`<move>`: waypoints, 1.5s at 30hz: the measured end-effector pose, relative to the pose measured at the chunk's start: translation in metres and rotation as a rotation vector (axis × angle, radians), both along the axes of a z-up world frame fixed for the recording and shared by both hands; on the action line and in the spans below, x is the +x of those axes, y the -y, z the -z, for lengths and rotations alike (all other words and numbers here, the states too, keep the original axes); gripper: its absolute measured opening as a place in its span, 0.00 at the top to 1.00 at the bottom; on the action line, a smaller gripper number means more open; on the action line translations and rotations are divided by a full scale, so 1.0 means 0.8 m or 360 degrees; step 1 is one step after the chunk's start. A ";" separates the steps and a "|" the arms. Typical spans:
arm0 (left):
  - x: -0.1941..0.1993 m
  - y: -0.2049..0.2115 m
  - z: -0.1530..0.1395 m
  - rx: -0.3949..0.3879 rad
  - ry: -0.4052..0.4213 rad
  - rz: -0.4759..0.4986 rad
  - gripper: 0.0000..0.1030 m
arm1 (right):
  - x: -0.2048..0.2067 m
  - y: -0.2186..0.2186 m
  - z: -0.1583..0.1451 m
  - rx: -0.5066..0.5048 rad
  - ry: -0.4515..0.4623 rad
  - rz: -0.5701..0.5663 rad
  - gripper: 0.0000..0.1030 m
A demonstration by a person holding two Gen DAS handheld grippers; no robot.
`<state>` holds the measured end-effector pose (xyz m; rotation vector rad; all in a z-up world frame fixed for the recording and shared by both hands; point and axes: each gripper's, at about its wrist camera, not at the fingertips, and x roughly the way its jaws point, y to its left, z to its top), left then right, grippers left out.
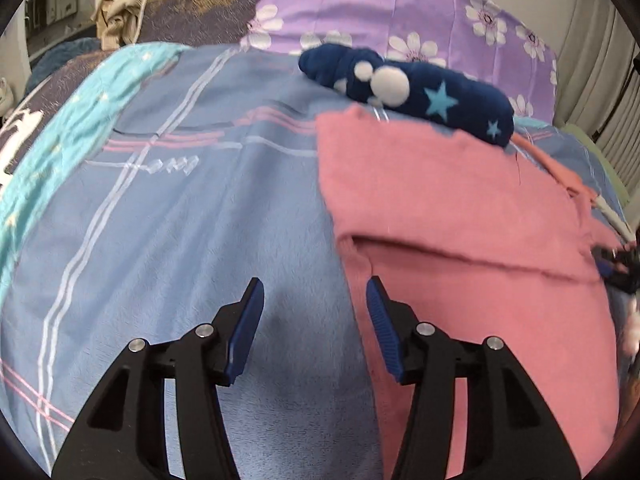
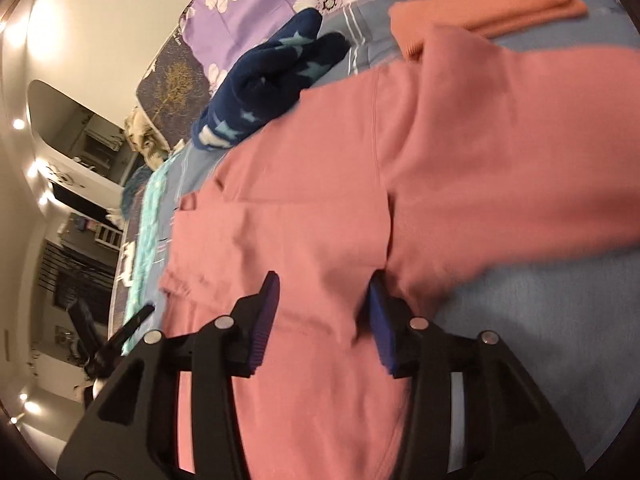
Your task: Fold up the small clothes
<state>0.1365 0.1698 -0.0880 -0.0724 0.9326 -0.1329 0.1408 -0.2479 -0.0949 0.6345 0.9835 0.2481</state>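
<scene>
A pink garment (image 1: 460,208) lies spread on the blue striped bedspread (image 1: 180,200), with a fold line across its middle. My left gripper (image 1: 316,320) is open and empty, low over the bedspread at the garment's left edge; its right finger (image 1: 380,320) sits over the pink cloth. In the right wrist view the pink garment (image 2: 340,200) fills the middle. My right gripper (image 2: 324,320) is open, its jaws standing apart over the pink cloth, which bunches against the right finger (image 2: 380,320). The right gripper also shows at the far right of the left wrist view (image 1: 616,264).
A rolled navy garment with stars and white pompoms (image 1: 408,88) lies behind the pink one, also in the right wrist view (image 2: 272,76). An orange cloth (image 2: 500,12) lies beyond. A purple flowered pillow (image 1: 400,8) and a turquoise blanket (image 1: 52,148) border the bed.
</scene>
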 end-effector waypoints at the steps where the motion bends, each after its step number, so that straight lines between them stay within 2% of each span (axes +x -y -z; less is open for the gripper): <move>1: 0.001 0.002 0.004 -0.0004 -0.0004 0.0020 0.45 | 0.009 -0.001 0.002 -0.0009 -0.0006 0.0011 0.59; 3: 0.008 0.007 0.012 -0.0012 -0.0001 0.0045 0.44 | 0.029 -0.007 0.007 -0.0085 -0.0036 0.0031 0.76; 4: 0.012 0.009 0.014 -0.0020 -0.0001 0.0045 0.44 | 0.032 -0.015 0.001 -0.0139 -0.0026 0.0020 0.94; 5: 0.018 0.011 0.014 -0.0038 0.0001 0.0042 0.44 | 0.030 -0.016 -0.006 -0.0157 0.0006 0.0000 0.95; 8: 0.033 0.021 0.014 -0.0056 0.0025 0.0051 0.44 | 0.025 -0.032 -0.061 -0.0165 0.0251 -0.0058 0.97; 10: 0.043 0.028 0.017 0.0027 0.0028 0.0032 0.44 | 0.017 -0.031 -0.108 -0.0141 0.0452 -0.0045 0.98; 12: 0.052 0.033 0.022 0.0149 0.0030 -0.0021 0.44 | 0.013 -0.020 -0.140 -0.0183 0.0559 0.0045 0.98; 14: 0.053 0.028 0.022 0.0180 0.0051 -0.0092 0.42 | 0.025 -0.009 -0.140 -0.0290 0.0521 0.0106 0.98; 16: 0.050 0.019 0.019 0.0200 0.0075 -0.0180 0.42 | 0.048 0.009 -0.100 -0.0449 0.0288 0.0205 0.98; 17: 0.047 0.015 0.018 0.0186 0.0082 -0.0193 0.42 | 0.054 0.015 -0.081 -0.0466 0.0183 0.0219 0.98; 19: 0.040 0.013 0.017 0.0167 0.0096 -0.0188 0.46 | 0.056 0.028 -0.042 -0.0341 0.0027 0.0203 0.98; 21: 0.038 0.014 0.017 0.0154 0.0097 -0.0159 0.53 | 0.052 0.028 -0.030 -0.0231 0.0024 0.0182 0.97; 22: 0.039 0.015 0.016 0.0143 0.0097 -0.0141 0.57 | 0.050 0.027 -0.029 -0.0208 0.0037 0.0165 0.94; 24: 0.040 0.017 0.015 0.0117 0.0094 -0.0104 0.60 | 0.048 0.016 -0.032 -0.0207 0.0049 0.0114 0.77; 25: 0.041 0.020 0.016 0.0111 0.0093 -0.0094 0.61 | 0.046 0.013 -0.034 -0.0232 0.0044 0.0098 0.64; 26: 0.042 0.022 0.016 0.0107 0.0091 -0.0085 0.61 | 0.045 0.010 -0.034 -0.0271 0.0024 0.0085 0.60; 28: 0.047 0.028 0.018 0.0102 0.0084 -0.0082 0.61 | 0.051 0.003 -0.031 -0.0299 -0.0027 0.0043 0.56; 29: 0.051 0.029 0.019 0.0091 0.0077 -0.0085 0.61 | 0.058 -0.002 -0.021 -0.0307 -0.0097 0.0023 0.52; 31: 0.056 0.032 0.021 0.0090 0.0072 -0.0095 0.61 | 0.066 -0.004 -0.004 -0.0315 -0.0167 0.0063 0.53; 32: 0.056 0.033 0.021 0.0098 0.0073 -0.0096 0.61 | 0.067 -0.005 -0.003 -0.0319 -0.0174 0.0085 0.63; 33: 0.055 0.034 0.021 0.0105 0.0079 -0.0097 0.61 | 0.067 -0.009 -0.006 -0.0349 -0.0149 0.0079 0.81; 34: 0.054 0.035 0.021 0.0113 0.0086 -0.0101 0.65 | 0.067 -0.012 -0.008 -0.0357 -0.0130 0.0062 0.96; 35: 0.053 0.035 0.021 0.0112 0.0095 -0.0101 0.71 | 0.066 -0.015 -0.015 -0.0373 -0.0087 0.0066 0.96; 36: 0.052 0.035 0.019 0.0104 0.0108 -0.0090 0.85 | 0.063 -0.019 -0.027 -0.0411 -0.0017 0.0068 0.96; 37: 0.050 0.036 0.018 0.0108 0.0127 -0.0086 0.91 | 0.059 -0.023 -0.045 -0.0441 0.0083 0.0077 0.96; 39: 0.043 0.040 0.014 0.0167 0.0182 -0.0109 0.91 | 0.052 -0.024 -0.077 -0.0450 0.0244 0.0119 0.96; 41: 0.036 0.046 0.011 0.0241 0.0239 -0.0136 0.91 | 0.054 -0.022 -0.097 -0.0469 0.0342 0.0168 0.96; 42: 0.033 0.049 0.008 0.0276 0.0264 -0.0147 0.91 | 0.064 -0.022 -0.101 -0.0515 0.0360 0.0183 0.96; 43: 0.031 0.052 0.006 0.0316 0.0287 -0.0160 0.91 | 0.078 -0.021 -0.095 -0.0587 0.0319 0.0174 0.93; 44: 0.029 0.054 0.005 0.0361 0.0302 -0.0181 0.91 | 0.088 -0.022 -0.088 -0.0639 0.0273 0.0153 0.87; 45: 0.029 0.055 0.004 0.0376 0.0304 -0.0187 0.91 | 0.103 -0.020 -0.070 -0.0757 0.0163 0.0161 0.85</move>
